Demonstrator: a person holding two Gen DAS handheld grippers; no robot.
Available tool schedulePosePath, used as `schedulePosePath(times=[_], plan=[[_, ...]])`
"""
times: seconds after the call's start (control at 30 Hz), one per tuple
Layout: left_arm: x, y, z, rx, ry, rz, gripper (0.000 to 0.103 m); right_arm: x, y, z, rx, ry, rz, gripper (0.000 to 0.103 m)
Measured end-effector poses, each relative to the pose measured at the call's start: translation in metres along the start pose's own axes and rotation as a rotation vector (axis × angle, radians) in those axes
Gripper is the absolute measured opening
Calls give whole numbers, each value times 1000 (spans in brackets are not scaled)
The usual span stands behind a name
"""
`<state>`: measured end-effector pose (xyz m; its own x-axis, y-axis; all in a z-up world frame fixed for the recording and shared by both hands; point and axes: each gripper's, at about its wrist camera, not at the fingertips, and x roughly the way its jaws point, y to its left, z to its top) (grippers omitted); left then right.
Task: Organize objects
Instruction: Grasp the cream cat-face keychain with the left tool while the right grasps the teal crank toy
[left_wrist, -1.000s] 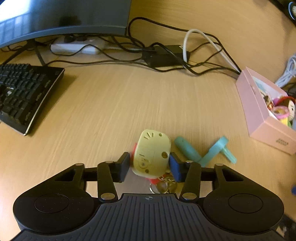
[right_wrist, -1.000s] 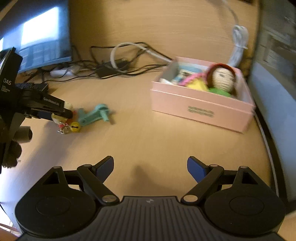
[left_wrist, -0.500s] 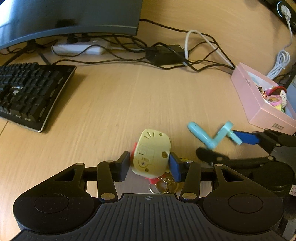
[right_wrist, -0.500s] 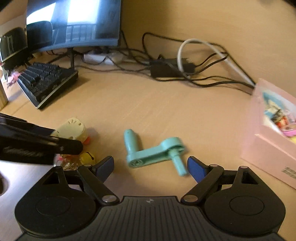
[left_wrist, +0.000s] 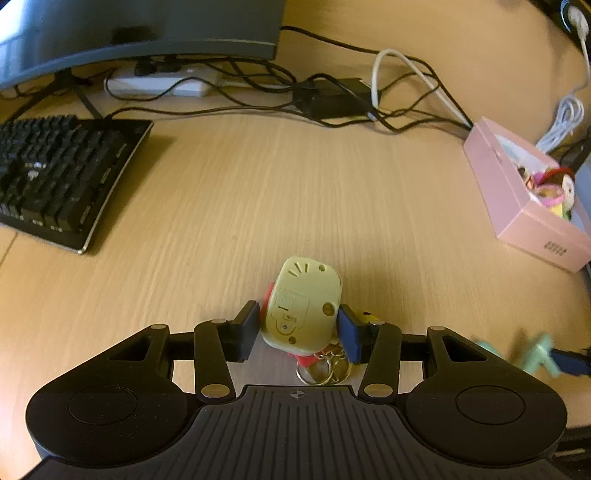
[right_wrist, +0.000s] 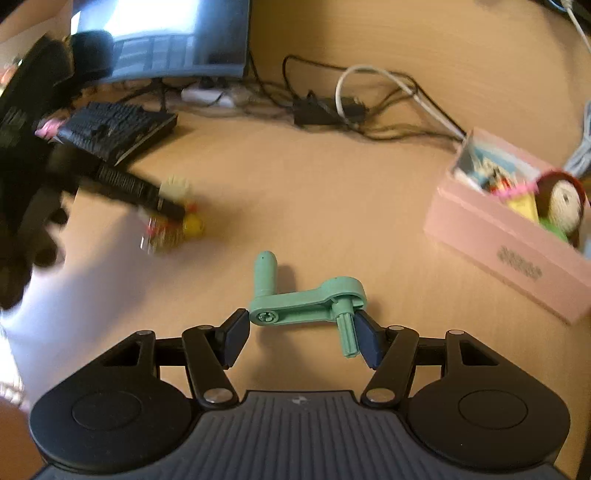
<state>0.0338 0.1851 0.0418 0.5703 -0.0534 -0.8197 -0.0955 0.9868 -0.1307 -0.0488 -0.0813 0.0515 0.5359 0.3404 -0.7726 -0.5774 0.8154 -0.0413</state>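
At centre of the wooden desk (left_wrist: 295, 192), left gripper (left_wrist: 298, 332) clamped on a pale yellow keychain toy (left_wrist: 303, 302), black pad at its nine o'clock side and blue pad at its three o'clock side, both pressing the toy's flanks; red trim and a cluster of metal key rings (left_wrist: 325, 365) hanging at six o'clock beneath the toy. At one o'clock from the toy, well apart, an open pink box (left_wrist: 517, 206) holding small colourful items, among them a crocheted doll head (right_wrist: 563, 203). At ten o'clock, a black keyboard (left_wrist: 55, 177); at twelve o'clock, a monitor (left_wrist: 140, 33), a white power strip (left_wrist: 159, 85) and tangled black and white cables (left_wrist: 332, 99). At lower centre of the right wrist view, right gripper (right_wrist: 301, 334) with jaws closing around a teal plastic crank handle (right_wrist: 306, 299) lying flat on the desk, the crank's flat arm spanning the gap between the two blue pads; left pad just beside the hub end, right pad at the short downward peg, firm contact not discernible. Crank's upright knob pointing to twelve o'clock. Same crank blurred at four o'clock of the left wrist view, beside a blue fingertip (left_wrist: 569, 362) of the right gripper.
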Motion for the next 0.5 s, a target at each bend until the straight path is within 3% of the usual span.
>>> schedulePosePath(times=[0.07,0.1,0.13,0.2,0.33,0.5], plan=[[0,-4,-1,4,0,13,50,-8,1,-12,-80,-15,-76,62],[-1,-6,-2,-2,2,8,50,-11,-1,-16,-96,-21,-126,68],[-2,-9,-4,-8,6,-4,50,-12,-4,-19,-98,-26,-176,74],[-3,-19,-7,7,12,-33,49,-16,-16,-21,-50,-37,-228,77],[-3,-42,-13,62,29,-82,49,-25,-38,-23,125,-60,-154,79],[-6,-60,-21,117,49,-95,50,-16,-31,-21,97,-83,-148,80]])
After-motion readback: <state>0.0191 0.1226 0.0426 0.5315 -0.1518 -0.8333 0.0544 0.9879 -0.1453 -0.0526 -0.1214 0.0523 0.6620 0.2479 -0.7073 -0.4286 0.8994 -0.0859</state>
